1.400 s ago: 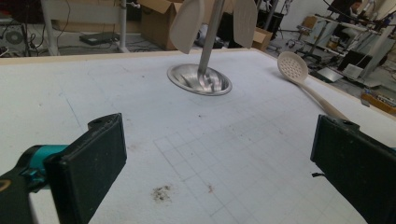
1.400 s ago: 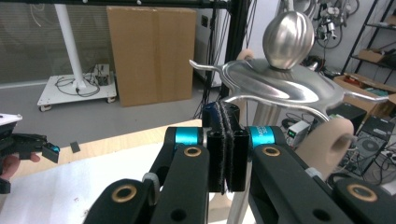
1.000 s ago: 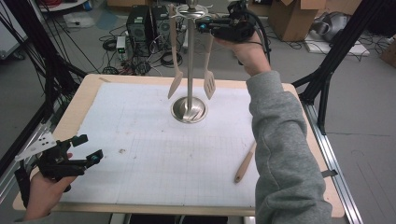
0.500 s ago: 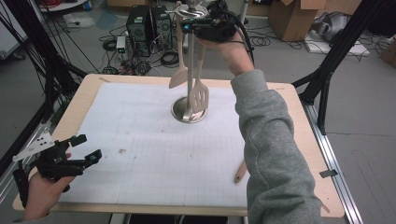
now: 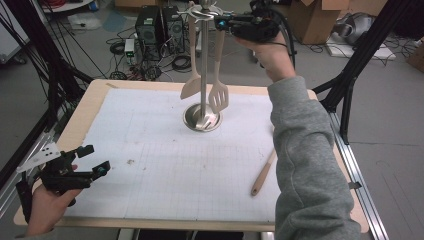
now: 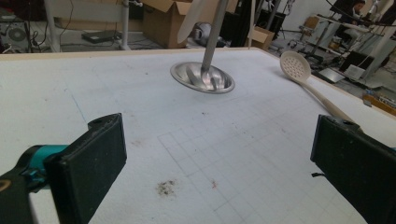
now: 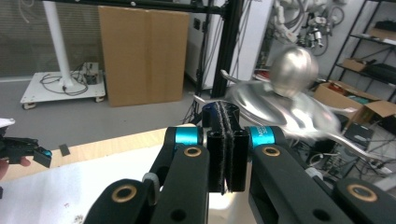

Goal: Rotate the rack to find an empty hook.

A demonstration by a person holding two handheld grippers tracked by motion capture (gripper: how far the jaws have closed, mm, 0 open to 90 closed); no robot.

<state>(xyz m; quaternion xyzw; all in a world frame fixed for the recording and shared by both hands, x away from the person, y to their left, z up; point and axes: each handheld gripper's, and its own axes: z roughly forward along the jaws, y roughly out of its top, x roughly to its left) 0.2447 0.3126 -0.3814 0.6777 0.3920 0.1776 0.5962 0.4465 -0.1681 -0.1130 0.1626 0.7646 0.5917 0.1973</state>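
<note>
A metal utensil stand (image 5: 203, 65) rises from a round base (image 5: 202, 119) at the table's far middle. From its top hooks hang a solid wooden spatula (image 5: 191, 87) and a slotted wooden spatula (image 5: 219, 97). My right gripper (image 5: 220, 21) is held high beside the hooks, just above the slotted spatula's handle. Its jaws are shut pad to pad (image 7: 224, 121) with nothing seen between them, and the stand's blurred knob (image 7: 289, 70) is close behind. My left gripper (image 5: 95, 160) rests low at the front left corner, open (image 6: 219, 163) and holding nothing.
A wooden perforated spoon (image 5: 263, 172) lies on the white mat (image 5: 165, 165) at the right, partly under the grey sleeve (image 5: 305, 150); it also lies beyond the left jaws (image 6: 295, 65). Black frame posts (image 5: 350, 85) stand around the table. Boxes and cables cover the floor behind.
The right gripper went left across the stand's top, then came back right. The slotted spatula swung toward the pole and hangs a little lower than before. The left gripper has stayed put.
</note>
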